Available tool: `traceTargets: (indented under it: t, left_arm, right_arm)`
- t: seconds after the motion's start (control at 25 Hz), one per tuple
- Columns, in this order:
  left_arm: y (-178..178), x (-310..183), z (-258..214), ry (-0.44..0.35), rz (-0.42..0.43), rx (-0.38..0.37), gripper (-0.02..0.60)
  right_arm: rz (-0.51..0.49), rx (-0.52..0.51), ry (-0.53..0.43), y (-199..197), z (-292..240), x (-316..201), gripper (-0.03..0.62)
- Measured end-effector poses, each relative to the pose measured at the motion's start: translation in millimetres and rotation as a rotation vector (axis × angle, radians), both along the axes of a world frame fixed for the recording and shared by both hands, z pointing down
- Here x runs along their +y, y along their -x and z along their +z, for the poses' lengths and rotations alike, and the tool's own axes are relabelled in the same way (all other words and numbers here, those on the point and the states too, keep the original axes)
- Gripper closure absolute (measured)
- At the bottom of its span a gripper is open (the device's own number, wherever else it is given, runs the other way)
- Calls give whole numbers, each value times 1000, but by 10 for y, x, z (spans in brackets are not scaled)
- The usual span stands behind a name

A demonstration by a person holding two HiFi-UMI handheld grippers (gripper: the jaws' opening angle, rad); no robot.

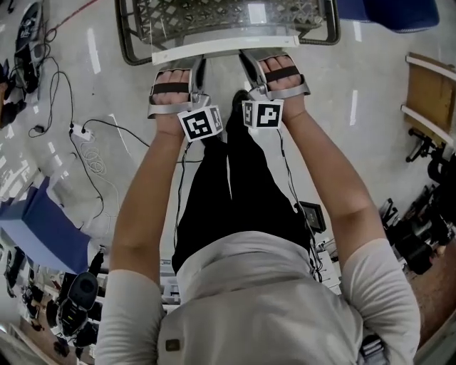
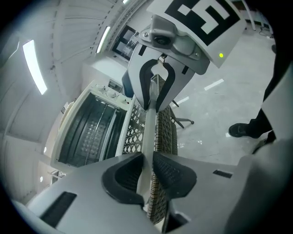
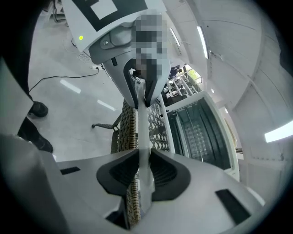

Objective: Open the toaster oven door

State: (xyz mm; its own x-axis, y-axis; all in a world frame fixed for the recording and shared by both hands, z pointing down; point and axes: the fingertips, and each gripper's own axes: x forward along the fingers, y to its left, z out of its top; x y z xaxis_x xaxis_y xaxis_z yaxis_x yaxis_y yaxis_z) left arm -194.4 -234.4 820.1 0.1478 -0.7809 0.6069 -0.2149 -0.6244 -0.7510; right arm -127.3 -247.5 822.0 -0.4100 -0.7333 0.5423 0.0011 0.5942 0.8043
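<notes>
The toaster oven door (image 1: 214, 18) hangs folded down toward me, its dark frame and patterned glass at the top of the head view. Along its near edge runs a white bar handle (image 1: 224, 46). My left gripper (image 1: 199, 64) and right gripper (image 1: 247, 60) hold that bar side by side. In the left gripper view the handle (image 2: 149, 128) passes between the pads of the left gripper (image 2: 147, 167), which press on it. In the right gripper view the right gripper (image 3: 144, 167) clamps the handle (image 3: 142, 130) the same way. The oven cavity (image 2: 89, 130) (image 3: 201, 132) stands open behind.
My legs in black trousers (image 1: 228, 185) stand just under the door. Cables and a power strip (image 1: 80, 132) lie on the floor at left, by a blue block (image 1: 43, 228). A wooden frame (image 1: 431, 89) stands at right. A chair base (image 2: 183, 121) sits beyond the door.
</notes>
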Motion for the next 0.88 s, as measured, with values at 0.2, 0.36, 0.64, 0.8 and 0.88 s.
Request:
traceTargets:
  t: [0.2,0.36,0.64,0.8,0.88]
  left_arm:
    - [-85,116,192,-11,6,10,485]
    - [-237,191,304,-37,24,10,463]
    - [-286,254,592,-54,41,13,436]
    - [-283,252,730,-57,39,20,432]
    - [-289,240,755,-64,36,28,430]
  right_arm:
    - [8,-13,-26,-67,187,98,508]
    - [8,-18,-47,-215,289,169,508]
    - [29,-52,-63,-250,548,206,502]
    - [35,-61,-65,-242,686,201,500]
    - [38,-68,-72,-242,712,192,500]
